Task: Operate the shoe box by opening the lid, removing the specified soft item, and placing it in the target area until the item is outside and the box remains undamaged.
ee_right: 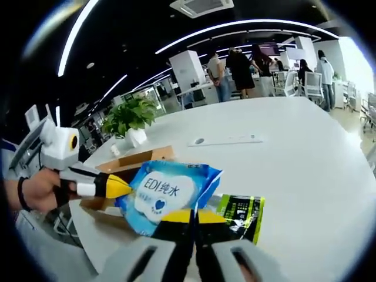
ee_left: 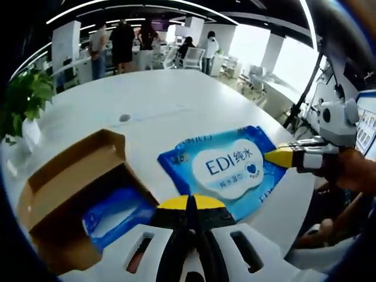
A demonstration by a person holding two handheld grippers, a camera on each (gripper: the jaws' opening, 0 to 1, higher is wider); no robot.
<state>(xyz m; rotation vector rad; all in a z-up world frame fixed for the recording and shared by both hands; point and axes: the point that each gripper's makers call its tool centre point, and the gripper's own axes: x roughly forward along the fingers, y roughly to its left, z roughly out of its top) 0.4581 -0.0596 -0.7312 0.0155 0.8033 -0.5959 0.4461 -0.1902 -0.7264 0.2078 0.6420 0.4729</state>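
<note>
Wipes pack lies on the table, right of the open box (potted plant behind)

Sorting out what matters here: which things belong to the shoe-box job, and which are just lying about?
Job: box, open; wipes pack, held by both grippers, left gripper, right gripper.
Lying about: second blue pack inside the box, green-black packet, potted plant.
</note>
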